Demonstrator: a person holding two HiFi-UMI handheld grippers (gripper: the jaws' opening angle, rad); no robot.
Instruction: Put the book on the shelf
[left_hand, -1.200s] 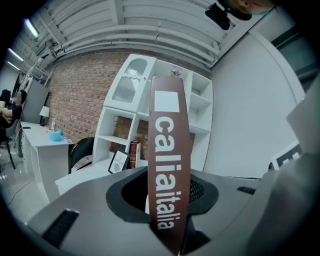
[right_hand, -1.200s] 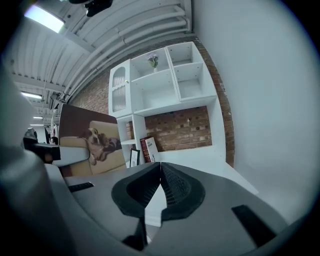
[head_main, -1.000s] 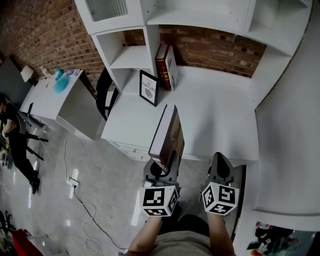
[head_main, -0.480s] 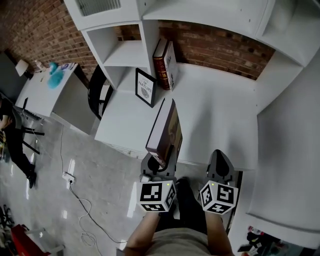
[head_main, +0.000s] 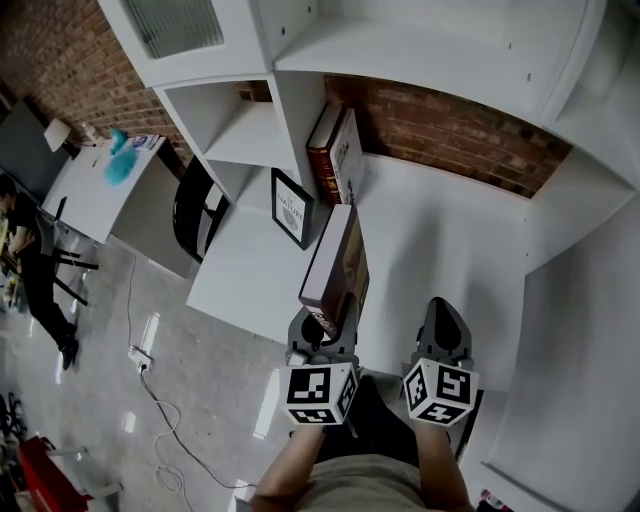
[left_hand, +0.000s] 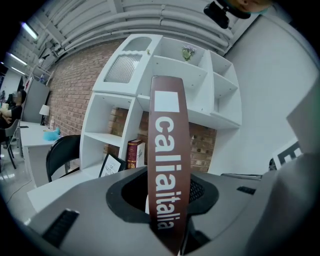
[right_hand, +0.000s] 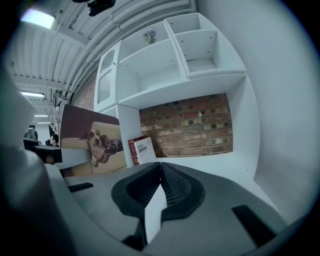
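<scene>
book pinched on edge in the left gripper, short of the shelf

the book's near end is clamped between the left gripper's jaws, with its brown spine, lettered in white, turned toward that gripper's camera and its cover, a dog on a sofa, faced toward the right gripper. it is held in the air over the white counter, apart from the shelf unit. two standing books are leaned beside the unit's upright panel at the back of the counter, and a black-framed picture is propped just before them. the right gripper is held beside the left, its jaws pressed together with nothing between them.
</scene>
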